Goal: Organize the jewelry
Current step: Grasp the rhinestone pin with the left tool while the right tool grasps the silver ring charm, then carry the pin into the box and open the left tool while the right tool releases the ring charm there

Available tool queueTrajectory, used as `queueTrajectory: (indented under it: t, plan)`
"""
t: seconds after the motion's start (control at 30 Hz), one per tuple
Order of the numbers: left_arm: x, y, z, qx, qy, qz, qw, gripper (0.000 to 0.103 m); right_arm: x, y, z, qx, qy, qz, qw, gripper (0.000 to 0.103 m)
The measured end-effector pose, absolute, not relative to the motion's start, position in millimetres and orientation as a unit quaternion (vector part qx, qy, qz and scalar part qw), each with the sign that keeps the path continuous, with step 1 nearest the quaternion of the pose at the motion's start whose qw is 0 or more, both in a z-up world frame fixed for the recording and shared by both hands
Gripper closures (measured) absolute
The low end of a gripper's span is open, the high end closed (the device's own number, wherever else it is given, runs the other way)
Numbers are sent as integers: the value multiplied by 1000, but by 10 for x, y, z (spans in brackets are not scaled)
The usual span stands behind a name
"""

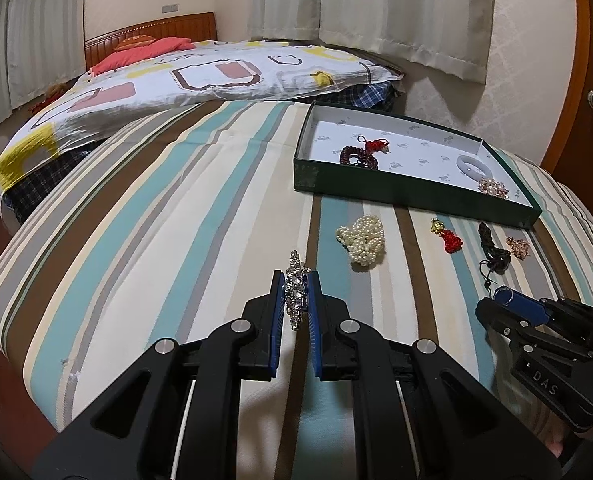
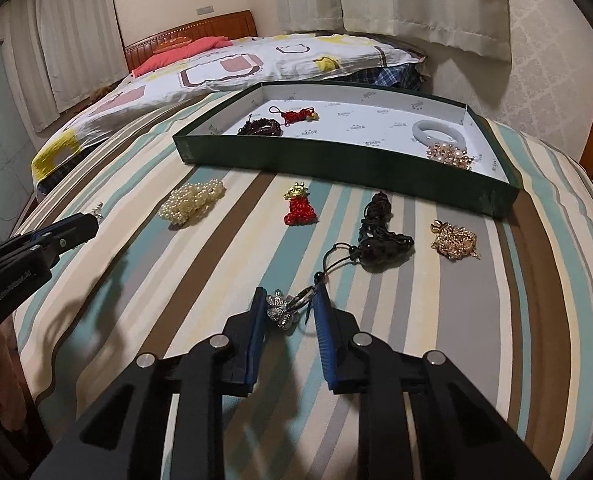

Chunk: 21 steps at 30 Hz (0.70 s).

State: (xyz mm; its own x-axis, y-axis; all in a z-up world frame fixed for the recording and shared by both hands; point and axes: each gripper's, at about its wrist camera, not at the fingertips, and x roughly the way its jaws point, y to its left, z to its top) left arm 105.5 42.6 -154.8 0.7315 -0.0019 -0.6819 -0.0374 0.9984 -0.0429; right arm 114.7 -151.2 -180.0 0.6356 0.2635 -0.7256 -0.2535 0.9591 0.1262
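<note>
Crystal bracelet (image 1: 296,290) — silver ring (image 2: 286,308) — both clamped

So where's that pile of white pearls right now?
The pearl pile lies on the striped cloth outside the green box, near its left corner, left of the red tassel charm.

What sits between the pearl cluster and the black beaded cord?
The red tassel charm, with bare striped cloth on either side of it. The right wrist view shows it best.
</note>
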Motion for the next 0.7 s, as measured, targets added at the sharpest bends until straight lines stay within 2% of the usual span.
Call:
queueTrajectory:
  t: [0.37, 0.7]
  plan:
    - [1107, 254, -1394, -27, 352, -13, 936, 91, 1150, -1704, -1527, 19, 366, 129, 921, 78]
    - [1553, -73, -1048, -33, 318, -59, 946, 91, 1542, -1970, -1093, 27, 305, 108, 946, 78]
